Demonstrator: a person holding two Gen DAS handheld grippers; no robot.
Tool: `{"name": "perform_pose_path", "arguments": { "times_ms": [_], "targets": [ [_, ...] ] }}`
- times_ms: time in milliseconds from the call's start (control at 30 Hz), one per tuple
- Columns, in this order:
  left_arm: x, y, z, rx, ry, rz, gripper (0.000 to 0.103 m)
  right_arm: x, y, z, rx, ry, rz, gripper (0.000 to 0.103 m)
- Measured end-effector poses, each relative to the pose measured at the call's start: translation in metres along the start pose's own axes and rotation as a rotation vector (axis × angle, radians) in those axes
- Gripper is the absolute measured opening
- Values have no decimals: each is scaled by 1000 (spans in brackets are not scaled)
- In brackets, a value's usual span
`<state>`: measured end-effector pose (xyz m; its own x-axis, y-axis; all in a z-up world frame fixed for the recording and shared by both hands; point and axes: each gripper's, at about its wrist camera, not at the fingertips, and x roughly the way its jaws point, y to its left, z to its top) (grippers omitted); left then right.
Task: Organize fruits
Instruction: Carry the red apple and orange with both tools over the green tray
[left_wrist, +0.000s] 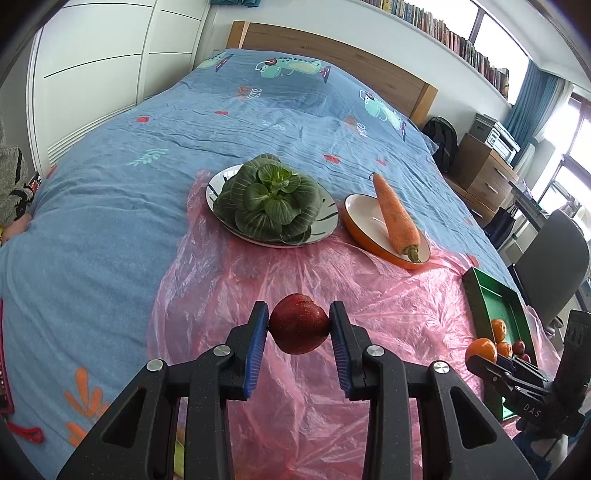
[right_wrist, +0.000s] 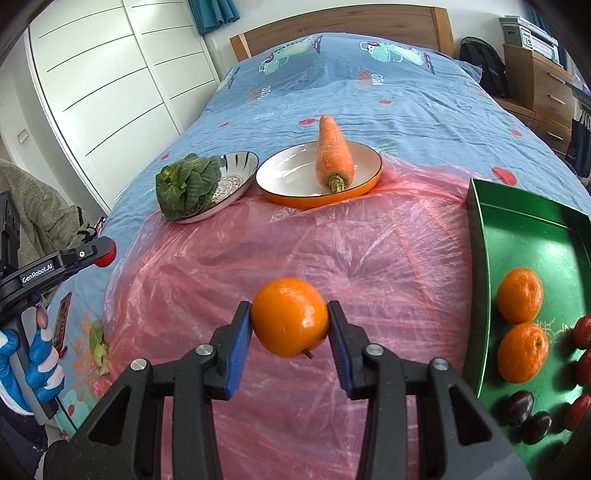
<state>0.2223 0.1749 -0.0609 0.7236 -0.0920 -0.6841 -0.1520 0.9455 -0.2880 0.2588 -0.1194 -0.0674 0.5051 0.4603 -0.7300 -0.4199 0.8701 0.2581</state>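
My left gripper (left_wrist: 299, 323) is shut on a dark red fruit (left_wrist: 298, 325), held above the pink plastic sheet (left_wrist: 369, 295); from the right wrist view that gripper (right_wrist: 101, 253) shows at the left edge with the red fruit (right_wrist: 105, 254) at its tip. An orange (right_wrist: 290, 317) is pressed between the blue pads of my right gripper (right_wrist: 290, 323), lifted over the sheet (right_wrist: 295, 240). At the right lies a green tray (right_wrist: 535, 236) with two oranges (right_wrist: 520, 295) and several dark red fruits (right_wrist: 521, 408). In the left wrist view the right gripper (left_wrist: 484, 356) carries the orange (left_wrist: 480, 350) beside the tray (left_wrist: 495, 295).
Everything rests on a bed with a blue patterned cover (left_wrist: 110, 184). A leafy green vegetable (left_wrist: 269, 199) sits on a patterned plate (left_wrist: 325, 221), a carrot (left_wrist: 395, 214) in an orange-rimmed dish (left_wrist: 362, 218). A gloved hand (right_wrist: 40, 354) shows at left. A chair (left_wrist: 554, 258) and drawers (left_wrist: 480, 170) stand to the right.
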Motion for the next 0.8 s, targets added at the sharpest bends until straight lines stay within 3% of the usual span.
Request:
{"name": "perform_pose_path", "arguments": {
  "times_ms": [400,800],
  "targets": [
    [-29,-65,-39,59,62,-107,29,-59,-8,-55,-1,53,3,71],
    [-46,-148,-79,144,145,-228,29,-123,-56,-107,51,95,-71,71]
  ]
}}
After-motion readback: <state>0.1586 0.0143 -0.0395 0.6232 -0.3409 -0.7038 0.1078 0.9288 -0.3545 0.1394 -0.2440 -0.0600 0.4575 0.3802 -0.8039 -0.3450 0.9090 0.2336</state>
